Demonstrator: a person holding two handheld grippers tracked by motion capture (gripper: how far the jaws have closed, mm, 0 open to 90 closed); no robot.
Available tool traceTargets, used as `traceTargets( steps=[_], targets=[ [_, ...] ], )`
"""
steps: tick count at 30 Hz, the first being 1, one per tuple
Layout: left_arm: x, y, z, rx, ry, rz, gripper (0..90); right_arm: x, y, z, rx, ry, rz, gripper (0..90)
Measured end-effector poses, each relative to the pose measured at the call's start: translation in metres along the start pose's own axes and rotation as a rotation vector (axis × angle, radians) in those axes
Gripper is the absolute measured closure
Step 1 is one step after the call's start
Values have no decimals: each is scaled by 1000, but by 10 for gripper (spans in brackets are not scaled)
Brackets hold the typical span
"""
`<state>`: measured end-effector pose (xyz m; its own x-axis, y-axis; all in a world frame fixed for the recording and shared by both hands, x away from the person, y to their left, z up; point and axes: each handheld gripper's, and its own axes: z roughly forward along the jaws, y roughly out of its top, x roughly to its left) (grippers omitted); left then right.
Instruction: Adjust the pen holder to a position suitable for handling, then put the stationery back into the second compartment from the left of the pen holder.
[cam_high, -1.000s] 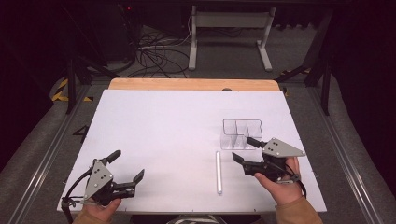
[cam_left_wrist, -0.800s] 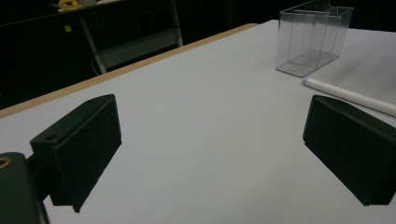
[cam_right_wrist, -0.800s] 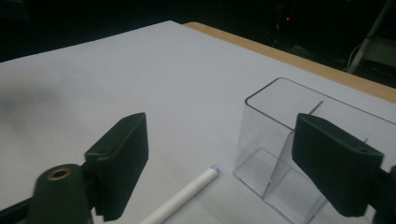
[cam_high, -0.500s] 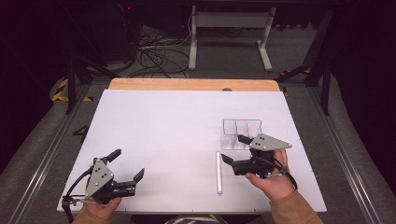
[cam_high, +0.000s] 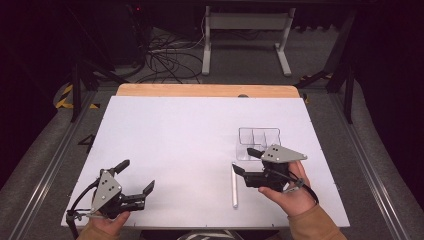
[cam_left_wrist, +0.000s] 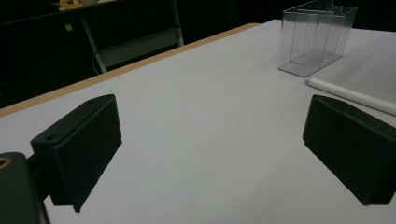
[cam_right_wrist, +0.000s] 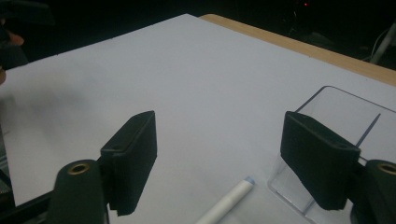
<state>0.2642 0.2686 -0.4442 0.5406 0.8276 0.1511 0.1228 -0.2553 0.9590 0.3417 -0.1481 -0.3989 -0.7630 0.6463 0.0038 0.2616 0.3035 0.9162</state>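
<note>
Near edge of the desk (cam_high: 165, 120): left tongs (cam_high: 137, 181) rest at the near-left corner, released, nothing between the jaws, well apart from the work. Right tongs (cam_high: 247, 161) hover toward the near-right, jaws apart and having just been closing, gripping nothing. The white stick (cam_high: 234, 186) lies flat just beside and below them, its long axis running near-to-far; its far tip sits between the right jaws' line. Beyond it stands the clear divided box (cam_high: 258, 142). The right hand is the nearer.
</note>
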Motion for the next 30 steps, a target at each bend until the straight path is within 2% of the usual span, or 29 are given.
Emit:
traceTargets(
  steps=[3,5,7,10,14,22,27,30],
  targets=[
    [-1,0,1,3,0,4,55,3,3,0,42,-8,4,266],
    [-1,0,1,6,2,10,56,4,4,0,51,-18,7,265],
    [-1,0,1,4,1,5,56,5,6,-1,63,-33,55,257],
    [-1,0,0,0,1,3,56,6,6,-2,76,-49,156,257],
    [-1,0,1,0,1,7,56,7,8,-1,94,-60,249,254],
    [-1,-1,0,0,9,5,56,10,11,0,100,-67,286,236],
    [-2,0,1,1,10,14,56,11,11,1,116,-98,305,246],
    [-2,0,2,2,6,8,56,12,12,3,146,-125,322,269]
  ],
)
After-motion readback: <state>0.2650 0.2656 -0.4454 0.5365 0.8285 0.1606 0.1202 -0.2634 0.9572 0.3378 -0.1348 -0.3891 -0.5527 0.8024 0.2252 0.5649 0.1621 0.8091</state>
